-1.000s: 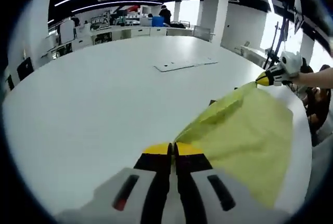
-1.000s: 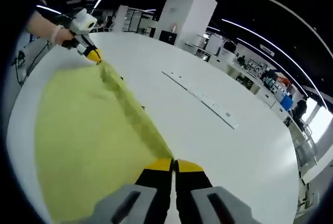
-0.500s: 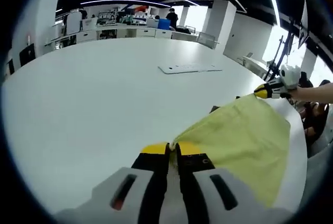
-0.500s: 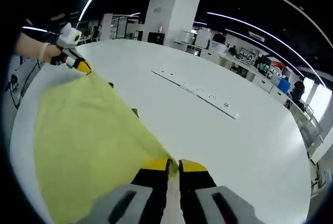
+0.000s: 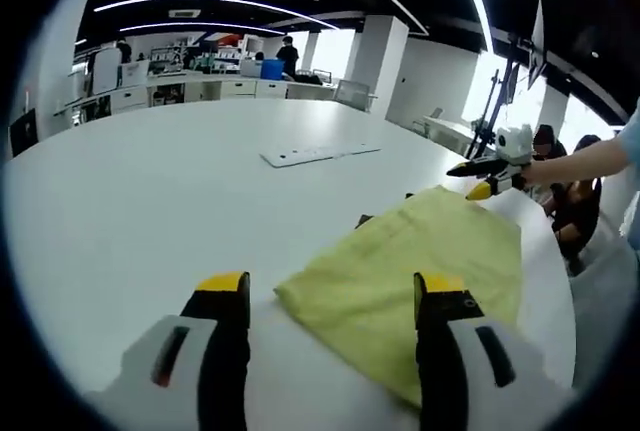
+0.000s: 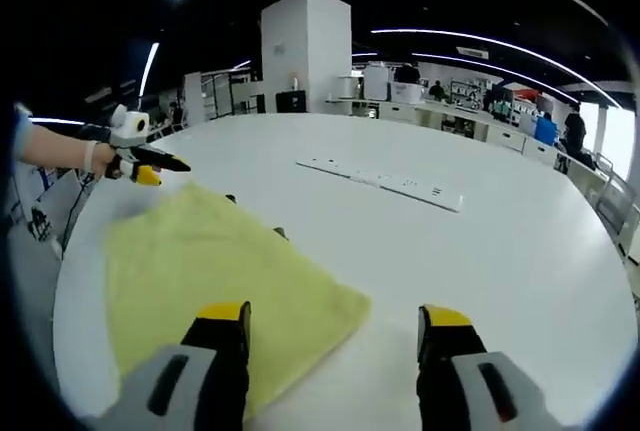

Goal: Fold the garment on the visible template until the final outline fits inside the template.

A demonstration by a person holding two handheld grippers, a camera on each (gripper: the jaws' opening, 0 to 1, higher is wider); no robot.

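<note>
On the white table (image 5: 120, 211) the yellow garment (image 5: 410, 261) lies flat, hiding most of the dark template (image 5: 364, 221). Left gripper (image 5: 332, 291) and right gripper (image 6: 335, 316) both hover released, jaws spread.

1. The left gripper (image 5: 332, 291) rises from the bottom of the left gripper view with its two yellow-tipped jaws spread wide apart, gripping nothing.
2. The right gripper (image 6: 334, 319) stands the same way in the right gripper view, jaws spread wide with nothing between them.
3. In the left gripper view the right gripper shows again at the right, held out level by a hand (image 5: 548, 170) on a bare forearm, its jaws parted.
4. In the right gripper view the left gripper shows at the left, held by a hand (image 6: 100, 160) with a band at the wrist, its jaws also parted.
</note>
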